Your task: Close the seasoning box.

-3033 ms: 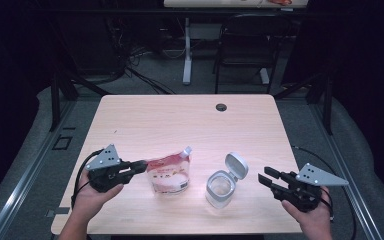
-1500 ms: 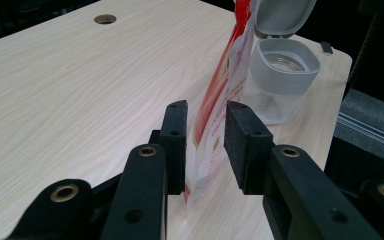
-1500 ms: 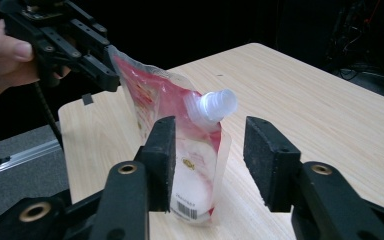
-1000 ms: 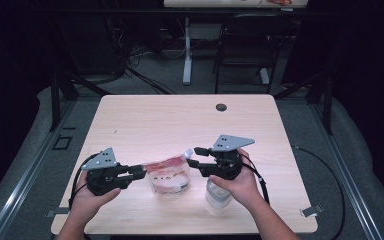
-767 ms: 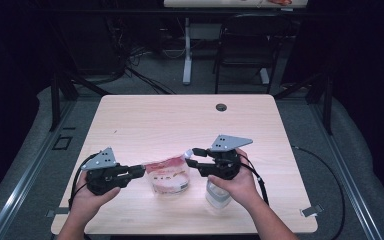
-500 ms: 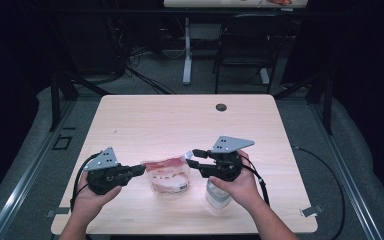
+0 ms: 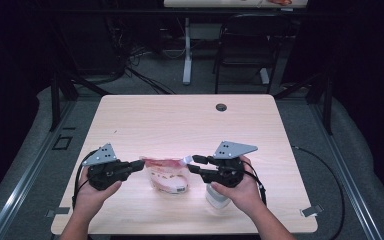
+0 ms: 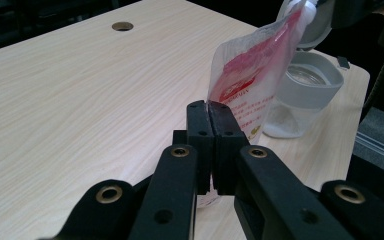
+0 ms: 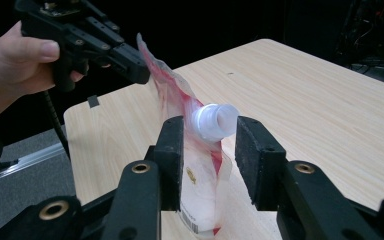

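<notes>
Both grippers on pouch point(image 7: 166, 174): left gripper point(image 8: 211, 131) clamped on its corner, right gripper point(image 9: 209, 150) closing, jaws apart around cap point(image 9: 214, 121) (no contact yet). Centre cap before squeezing; keep left steady.

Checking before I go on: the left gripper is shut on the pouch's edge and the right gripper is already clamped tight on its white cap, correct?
Not quite. The left gripper is shut on the pouch, but the right gripper's jaws have just been closing and stand either side of the white cap, not clamped, per the right gripper view.
</notes>
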`<state>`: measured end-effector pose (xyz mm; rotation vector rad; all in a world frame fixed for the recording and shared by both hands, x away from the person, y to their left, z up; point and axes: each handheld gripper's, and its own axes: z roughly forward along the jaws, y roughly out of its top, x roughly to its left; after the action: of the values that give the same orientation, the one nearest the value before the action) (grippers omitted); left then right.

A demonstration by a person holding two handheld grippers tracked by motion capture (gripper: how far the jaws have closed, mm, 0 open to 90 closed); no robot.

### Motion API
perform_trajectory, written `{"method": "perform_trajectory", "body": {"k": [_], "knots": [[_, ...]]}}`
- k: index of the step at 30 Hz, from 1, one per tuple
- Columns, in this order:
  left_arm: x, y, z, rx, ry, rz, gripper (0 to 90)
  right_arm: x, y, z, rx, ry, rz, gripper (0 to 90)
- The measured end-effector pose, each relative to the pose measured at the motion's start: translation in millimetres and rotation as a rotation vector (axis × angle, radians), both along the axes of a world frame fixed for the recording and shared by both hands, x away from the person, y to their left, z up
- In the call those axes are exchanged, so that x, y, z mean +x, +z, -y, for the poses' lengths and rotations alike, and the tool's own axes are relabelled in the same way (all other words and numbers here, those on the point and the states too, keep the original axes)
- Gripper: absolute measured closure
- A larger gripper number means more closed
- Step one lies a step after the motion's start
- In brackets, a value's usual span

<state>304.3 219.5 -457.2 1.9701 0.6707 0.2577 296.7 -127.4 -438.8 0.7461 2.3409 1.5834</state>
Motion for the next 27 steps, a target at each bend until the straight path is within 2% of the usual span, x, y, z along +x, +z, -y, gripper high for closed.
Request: {"method": "perform_trajectory", "body": {"k": [3,7,11,14,20,27], "knots": [[1.5,0.5,1.1,0.007,-0.001,0.000,89.0,-0.7,1.8,1.1,-0.014,0.006,-0.006,65.6],[2.6,-0.5,2.1,-0.002,0.001,0.003,89.2,-0.9,3.2,2.8,-0.009,0.017,-0.016,65.6],[2.8,-0.7,2.1,-0.003,0.004,0.002,88.8,2.3,6.2,1.0,-0.035,0.015,-0.009,64.6],[2.4,-0.8,1.6,-0.002,-0.003,0.005,87.4,6.1,8.0,-2.1,-0.035,0.016,-0.005,62.3],[2.8,-5.0,2.3,0.003,-0.020,-0.006,82.4,12.9,0.6,-9.8,-0.048,0.008,-0.015,58.3],[2.0,-5.2,2.3,0.004,-0.025,-0.010,84.6,14.9,-7.1,-17.1,-0.055,0.029,-0.034,63.4]]}}
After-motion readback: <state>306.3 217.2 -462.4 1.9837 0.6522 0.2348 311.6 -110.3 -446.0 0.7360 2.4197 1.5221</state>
